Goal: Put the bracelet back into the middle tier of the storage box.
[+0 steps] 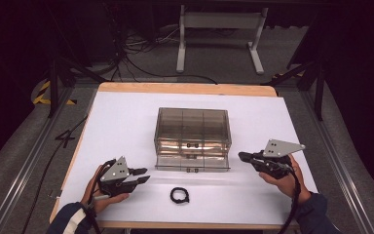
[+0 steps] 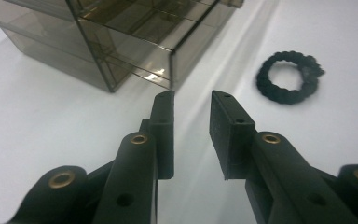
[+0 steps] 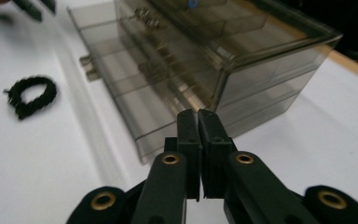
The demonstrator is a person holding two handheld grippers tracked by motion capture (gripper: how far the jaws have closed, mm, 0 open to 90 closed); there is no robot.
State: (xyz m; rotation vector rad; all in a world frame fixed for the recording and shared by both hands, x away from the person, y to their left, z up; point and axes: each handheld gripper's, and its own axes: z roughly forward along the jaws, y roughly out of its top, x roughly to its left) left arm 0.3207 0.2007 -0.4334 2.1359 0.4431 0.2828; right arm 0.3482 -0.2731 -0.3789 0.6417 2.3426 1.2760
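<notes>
A smoky clear plastic drawer box [image 1: 193, 127] stands in the middle of the white table top [image 1: 121, 122], its lowest drawer [image 1: 192, 164] pulled out a little toward me. A black braided hair tie [image 1: 179, 195] lies flat in front of it. My left gripper [image 1: 145, 176] rests left of the tie, pointing right; its jaws [image 2: 192, 100] are open and empty, aimed between the box corner [image 2: 121, 32] and the tie [image 2: 262, 79]. My right gripper [image 1: 242, 156] hovers by the box's right front corner, shut and empty [image 3: 198, 113], facing the box [image 3: 242, 60]. The tie [image 3: 25, 109] lies to its left.
The table's wooden edge [image 1: 185, 88] runs along the back. Beyond it on the dark floor stand a white frame [image 1: 219, 34] and loose cables [image 1: 141, 48]. White table surface stretches on both sides of the box.
</notes>
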